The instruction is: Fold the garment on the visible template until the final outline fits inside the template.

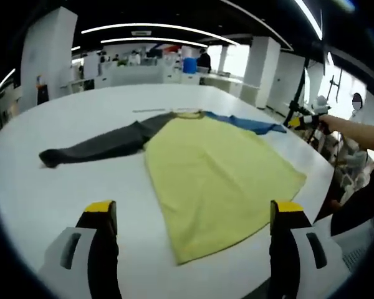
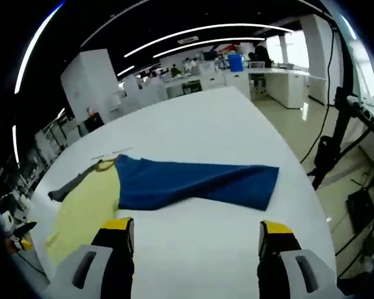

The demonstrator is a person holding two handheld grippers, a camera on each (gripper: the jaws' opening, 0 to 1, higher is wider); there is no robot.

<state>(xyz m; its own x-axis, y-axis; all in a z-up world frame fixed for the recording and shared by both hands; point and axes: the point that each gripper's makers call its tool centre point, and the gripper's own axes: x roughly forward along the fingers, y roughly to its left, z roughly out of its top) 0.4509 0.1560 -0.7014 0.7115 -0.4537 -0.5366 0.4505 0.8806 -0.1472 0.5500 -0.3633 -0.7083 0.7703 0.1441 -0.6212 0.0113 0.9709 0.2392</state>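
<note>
Garment (image 1: 218, 174) flat on table (image 1: 81, 187), beyond open left hand-held gripper (image 1: 193, 215)

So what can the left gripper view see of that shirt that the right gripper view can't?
The left gripper view alone shows the whole garment: its yellow body down to the hem and the full dark grey sleeve. It also catches the right gripper, held at the blue sleeve's end. The right gripper view alone shows the blue sleeve spread at full length. Both share the white table and both grippers' open jaws.
</note>
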